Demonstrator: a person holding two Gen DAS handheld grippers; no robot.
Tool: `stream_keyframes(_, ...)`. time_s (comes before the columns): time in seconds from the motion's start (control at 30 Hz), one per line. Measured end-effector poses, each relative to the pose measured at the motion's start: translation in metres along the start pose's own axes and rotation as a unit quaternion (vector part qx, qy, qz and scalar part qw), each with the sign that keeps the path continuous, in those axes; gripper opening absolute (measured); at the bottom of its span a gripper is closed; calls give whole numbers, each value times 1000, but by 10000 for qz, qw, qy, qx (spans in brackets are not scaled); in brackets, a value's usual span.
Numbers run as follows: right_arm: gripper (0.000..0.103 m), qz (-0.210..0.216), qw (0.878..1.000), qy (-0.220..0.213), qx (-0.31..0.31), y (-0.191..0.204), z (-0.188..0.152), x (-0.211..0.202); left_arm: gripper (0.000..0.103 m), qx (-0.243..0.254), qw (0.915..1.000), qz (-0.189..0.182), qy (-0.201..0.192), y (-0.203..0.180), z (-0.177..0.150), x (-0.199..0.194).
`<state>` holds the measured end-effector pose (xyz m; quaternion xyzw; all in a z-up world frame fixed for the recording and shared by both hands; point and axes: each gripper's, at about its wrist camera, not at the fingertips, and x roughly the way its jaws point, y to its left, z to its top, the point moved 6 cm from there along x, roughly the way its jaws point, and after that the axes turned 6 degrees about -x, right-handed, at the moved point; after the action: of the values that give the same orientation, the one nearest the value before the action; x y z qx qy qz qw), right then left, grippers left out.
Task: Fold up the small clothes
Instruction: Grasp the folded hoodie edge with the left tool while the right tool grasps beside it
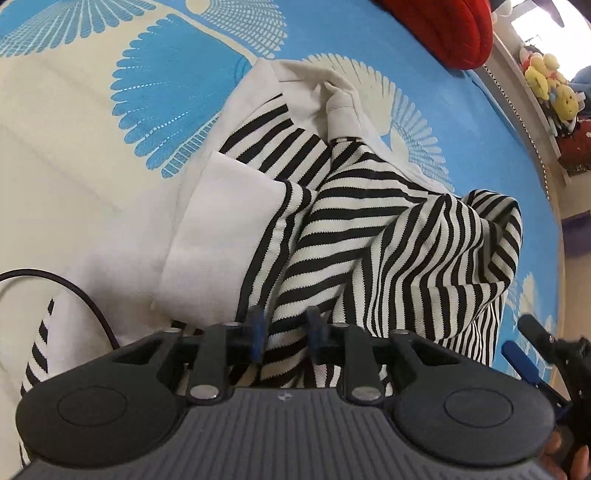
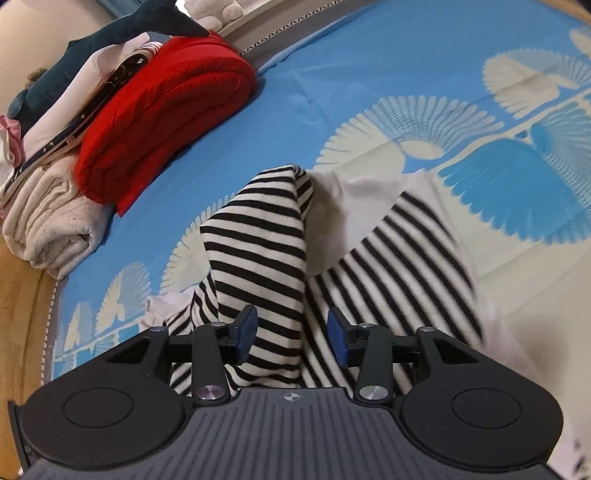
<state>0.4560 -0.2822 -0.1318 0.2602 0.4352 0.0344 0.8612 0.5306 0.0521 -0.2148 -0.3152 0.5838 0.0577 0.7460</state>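
Note:
A small black-and-white striped garment (image 1: pixel 369 236) with plain white panels (image 1: pixel 221 221) lies crumpled on the blue bed sheet (image 1: pixel 424 48). My left gripper (image 1: pixel 286 326) points steeply down at its near edge. The blue pads (image 1: pixel 258 326) stand close together with a bunched striped fold pinched between them. In the right wrist view the same garment (image 2: pixel 258 258) rises in a peaked fold. My right gripper (image 2: pixel 292 330) hovers over it with the pads (image 2: pixel 338 332) well apart, the cloth passing under the gap. The right gripper (image 1: pixel 524 338) also shows at the left view's right edge.
A folded red knit (image 2: pixel 166 110), a rolled cream blanket (image 2: pixel 48 221) and a dark plush shark (image 2: pixel 110 33) are stacked at the bed's far side. Stuffed toys (image 1: pixel 550 85) sit on a shelf. A black cable (image 1: pixel 74 291) crosses the sheet. The bed edge (image 2: pixel 51 314) is at left.

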Motion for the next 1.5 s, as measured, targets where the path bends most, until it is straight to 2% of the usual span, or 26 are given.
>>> stream_keyframes(0.03,49,34,10000,10,52,1,-1,5,3,-20,10000,-12,-23,0,-2,-5)
stream_keyframes(0.07,50,60,9999,21,102,1,-1,10,2,-30,10000,-53,-56,2,-4,-12)
stream_keyframes(0.2,53,198,9992,100,322,1,-4,30,1,131,9995,-153,-226,-7,-3,-27)
stream_keyframes(0.33,51,357,9972,154,643,0,-8,45,1,224,9989,-309,-269,-10,0,-38)
stream_keyframes(0.37,46,449,9964,180,690,2,-11,48,1,195,9989,-327,-263,-9,1,-39)
stream_keyframes(0.43,7,699,9947,204,731,7,-15,51,1,139,9988,-390,-248,-7,3,-42)
stream_keyframes(0.47,1,807,9941,200,694,9,-16,51,1,132,9988,-401,-249,-6,4,-43)
stream_keyframes(0.6,0,881,9945,-105,562,11,-11,31,1,21,9971,-669,-360,-5,10,-52)
stream_keyframes(0.7,0,1077,9917,-422,568,11,1,-6,1,-4,9937,-956,-581,-7,18,-63)
stream_keyframes(0.8,0,1238,9896,-738,36,14,11,-48,1,95,9912,-1030,-829,-7,25,-74)
stream_keyframes(0.87,0,992,9923,-658,-330,8,9,-55,1,67,9912,-968,-905,-3,27,-77)
stream_keyframes(0.93,4,823,9958,-339,-207,-5,5,-43,1,-86,9922,-769,-975,5,30,-77)
stream_keyframes(1.0,6,697,9974,-144,145,-12,5,-28,2,-343,9942,-396,-943,19,31,-72)
stream_keyframes(1.07,26,710,9971,-71,269,-11,4,-14,3,-604,9944,-281,-822,29,31,-67)
stream_keyframes(1.1,46,657,9974,-53,290,-9,4,-8,3,-774,9935,-412,-720,31,30,-64)
stream_keyframes(1.13,54,558,9979,-57,334,-9,3,-3,6,-878,9929,-517,-607,31,31,-62)
stream_keyframes(1.23,54,516,9973,-36,517,-9,-2,12,28,-887,9930,-662,-415,24,29,-58)
stream_keyframes(1.43,54,586,9944,-67,873,-5,-7,44,28,-792,9962,-283,-216,29,25,-44)
stream_keyframes(1.5,49,631,9948,-15,795,-1,-10,52,28,-779,9964,-286,-185,29,25,-42)
